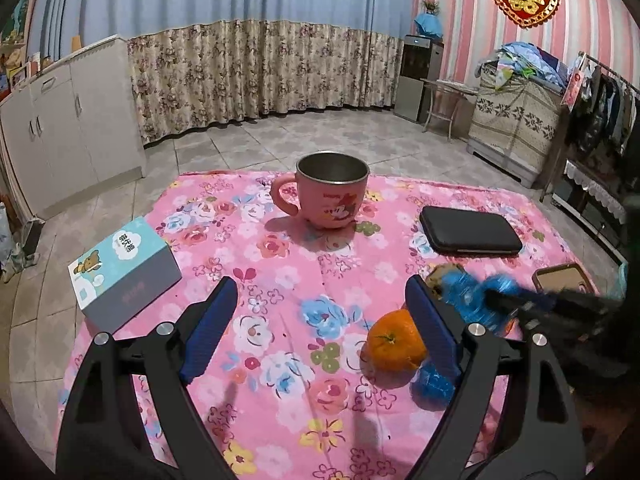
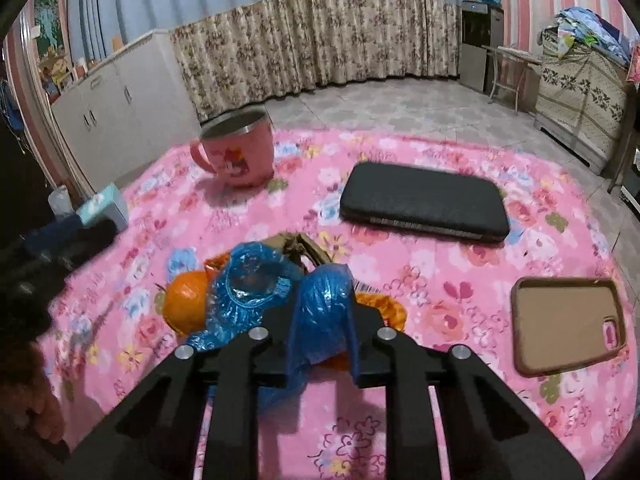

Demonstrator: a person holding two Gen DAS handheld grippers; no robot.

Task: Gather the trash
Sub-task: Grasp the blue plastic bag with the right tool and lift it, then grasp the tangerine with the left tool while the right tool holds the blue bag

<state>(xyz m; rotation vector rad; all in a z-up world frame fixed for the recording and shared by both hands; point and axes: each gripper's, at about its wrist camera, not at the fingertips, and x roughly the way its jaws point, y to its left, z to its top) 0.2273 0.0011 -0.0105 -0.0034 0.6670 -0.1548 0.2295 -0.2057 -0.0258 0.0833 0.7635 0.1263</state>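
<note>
Pinching the crinkled blue plastic wrapper (image 2: 320, 312) in our right gripper (image 2: 322, 320) at table (image 2: 440, 272) 6 o'clock to lift it off the orange (image 2: 186, 306); left gripper (image 1: 316, 320) gapes, holding nothing.

A pink mug (image 1: 330, 194) stands at the far side of the floral tablecloth (image 1: 280, 360); a black case (image 2: 424, 200) lies flat; a tan phone case (image 2: 568, 324) nearby; 1 tissue box (image 1: 124, 270).
</note>
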